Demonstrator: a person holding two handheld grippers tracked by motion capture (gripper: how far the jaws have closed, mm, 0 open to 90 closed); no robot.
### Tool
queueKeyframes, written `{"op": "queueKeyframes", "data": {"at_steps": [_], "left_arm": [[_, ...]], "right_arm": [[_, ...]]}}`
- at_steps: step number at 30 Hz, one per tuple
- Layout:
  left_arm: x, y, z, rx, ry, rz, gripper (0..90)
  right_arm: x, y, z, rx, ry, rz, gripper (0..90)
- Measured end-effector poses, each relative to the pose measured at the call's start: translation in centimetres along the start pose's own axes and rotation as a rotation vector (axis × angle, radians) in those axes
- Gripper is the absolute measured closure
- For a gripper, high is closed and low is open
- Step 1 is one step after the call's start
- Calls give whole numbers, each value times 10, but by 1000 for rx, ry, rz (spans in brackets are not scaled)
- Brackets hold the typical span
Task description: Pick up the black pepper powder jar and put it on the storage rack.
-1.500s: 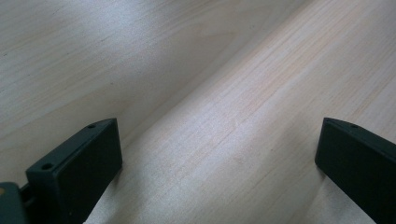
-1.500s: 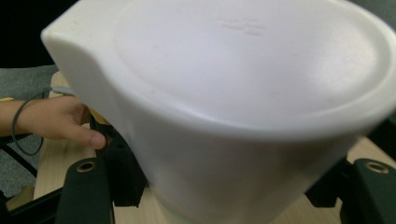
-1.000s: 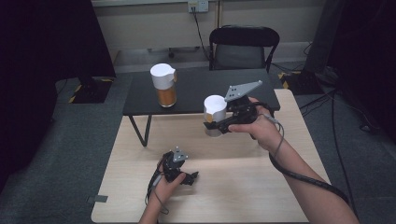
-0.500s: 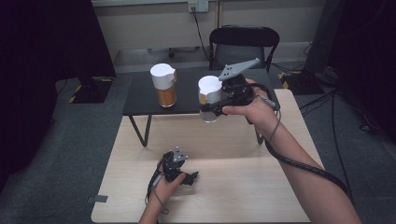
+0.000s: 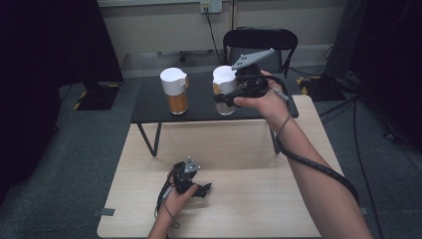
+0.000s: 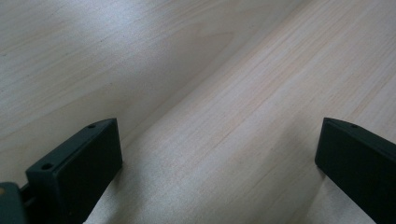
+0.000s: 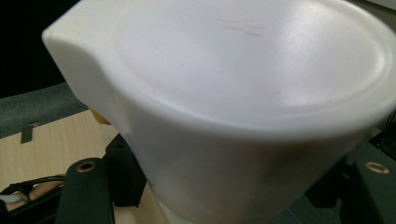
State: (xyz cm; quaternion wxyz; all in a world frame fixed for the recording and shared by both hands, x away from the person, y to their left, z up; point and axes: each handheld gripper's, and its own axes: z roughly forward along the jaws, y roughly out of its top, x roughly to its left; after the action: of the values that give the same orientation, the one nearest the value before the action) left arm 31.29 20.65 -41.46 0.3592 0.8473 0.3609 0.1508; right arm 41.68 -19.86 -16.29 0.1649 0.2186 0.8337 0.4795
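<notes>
Since the earlier frame the right gripper (image 5: 223, 97) has carried its white-lidded jar (image 5: 224, 90) up to 12 o'clock, over the black table (image 5: 149, 102). Two jars: the left jar (image 5: 174, 90), at 11 o'clock, holds orange-brown contents. The left gripper (image 5: 203, 189), jaws wide apart and holding nothing, rests on the wooden table (image 5: 239, 164) at 6 o'clock. The right gripper's jaws clamp its jar.
</notes>
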Motion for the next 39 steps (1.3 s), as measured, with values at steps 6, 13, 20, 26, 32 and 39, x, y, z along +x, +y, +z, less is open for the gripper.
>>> {"op": "queueKeyframes", "data": {"at_steps": [6,13,20,26,32,39], "left_arm": [[0,0,0,0,0,3,0],[0,0,0,0,-1,1,0],[0,0,0,0,-1,1,0],[0,0,0,0,-1,1,0],[0,0,0,0,-1,1,0],[0,0,0,0,-1,1,0]], "right_arm": [[-3,-2,8,-5,-9,25,306],[-7,-6,17,-10,-20,47,306],[-9,-9,21,-14,-39,67,306],[-9,-9,23,-5,-43,62,305],[-9,-9,23,2,-54,56,305],[-9,-10,26,17,-55,52,305]]}}
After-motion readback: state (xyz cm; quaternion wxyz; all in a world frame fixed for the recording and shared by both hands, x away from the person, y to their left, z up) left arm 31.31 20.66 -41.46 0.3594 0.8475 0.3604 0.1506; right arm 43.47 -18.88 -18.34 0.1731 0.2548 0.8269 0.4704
